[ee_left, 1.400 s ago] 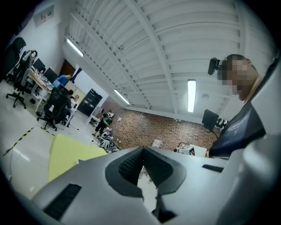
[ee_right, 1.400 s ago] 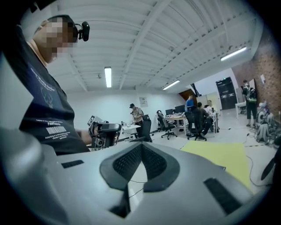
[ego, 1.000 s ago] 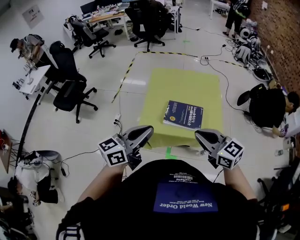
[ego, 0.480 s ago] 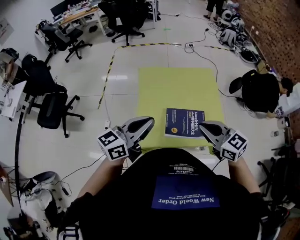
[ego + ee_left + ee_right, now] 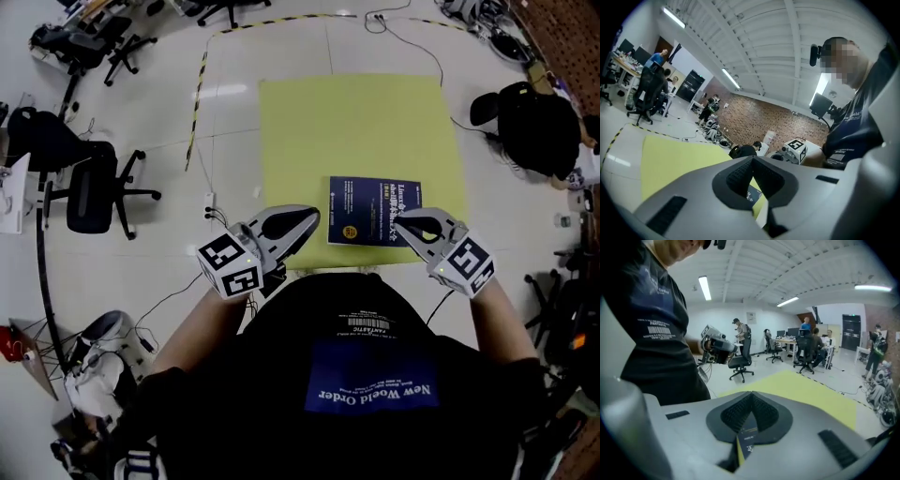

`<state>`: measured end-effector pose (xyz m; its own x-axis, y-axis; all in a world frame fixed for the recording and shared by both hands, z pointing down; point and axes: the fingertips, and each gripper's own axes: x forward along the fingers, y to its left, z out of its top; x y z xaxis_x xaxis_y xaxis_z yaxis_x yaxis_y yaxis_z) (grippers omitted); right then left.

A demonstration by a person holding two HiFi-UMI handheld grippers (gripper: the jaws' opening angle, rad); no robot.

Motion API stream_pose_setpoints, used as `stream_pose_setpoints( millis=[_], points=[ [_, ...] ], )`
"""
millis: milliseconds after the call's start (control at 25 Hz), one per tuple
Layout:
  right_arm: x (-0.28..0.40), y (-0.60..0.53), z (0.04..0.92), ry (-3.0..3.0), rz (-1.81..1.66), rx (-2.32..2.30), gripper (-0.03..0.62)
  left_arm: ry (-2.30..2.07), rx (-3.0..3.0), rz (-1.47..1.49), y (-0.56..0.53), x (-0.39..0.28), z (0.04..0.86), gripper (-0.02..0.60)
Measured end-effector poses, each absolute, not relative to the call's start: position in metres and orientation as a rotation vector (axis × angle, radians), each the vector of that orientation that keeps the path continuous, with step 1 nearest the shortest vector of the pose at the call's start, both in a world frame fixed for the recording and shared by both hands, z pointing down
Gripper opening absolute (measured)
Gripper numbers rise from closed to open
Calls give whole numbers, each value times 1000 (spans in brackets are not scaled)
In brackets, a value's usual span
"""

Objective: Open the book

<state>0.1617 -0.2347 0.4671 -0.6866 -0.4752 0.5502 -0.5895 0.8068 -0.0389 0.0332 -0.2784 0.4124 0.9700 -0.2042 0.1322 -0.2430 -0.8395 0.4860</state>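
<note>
a closed blue book (image 5: 373, 211) lies on a yellow table (image 5: 356, 122), the left gripper (image 5: 315, 217) and right gripper (image 5: 397, 220) at its near corners, jaws together, both empty.

A square counter (image 5: 356, 131), covered over its whole top by a plain yellow-green sheet, is seen standing on a pale, glossy floor (image 5: 234, 141). A closed book (image 5: 373, 211) is laid flat on the counter with its dark blue cover turned upward. The book is placed close to the counter's near edge and right of the counter's middle, with its sides roughly parallel to the counter's sides. White lettering, too small to be read, is printed across the cover, and a small yellow round mark is shown towards the counter's near edge.
</note>
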Motion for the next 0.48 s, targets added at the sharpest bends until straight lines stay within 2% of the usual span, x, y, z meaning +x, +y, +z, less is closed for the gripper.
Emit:
stream_pose_setpoints(
  millis=[120,160,200,360,480],
  points=[
    [155,-237,512,-2404,263,611,-14,-367,2525,115,-277,51,439,6],
    [150,-236,528,-2394,248,541,85,-373,2498,113,-276,55,446,7],
    [144,-233,544,-2376,229,475,131,-378,2473,115,-275,59,453,6],
    [128,-219,607,-2230,66,292,204,-380,2403,136,-274,60,479,6],
    [126,-212,643,-2123,-85,258,232,-361,2390,145,-273,62,490,6]
  ],
)
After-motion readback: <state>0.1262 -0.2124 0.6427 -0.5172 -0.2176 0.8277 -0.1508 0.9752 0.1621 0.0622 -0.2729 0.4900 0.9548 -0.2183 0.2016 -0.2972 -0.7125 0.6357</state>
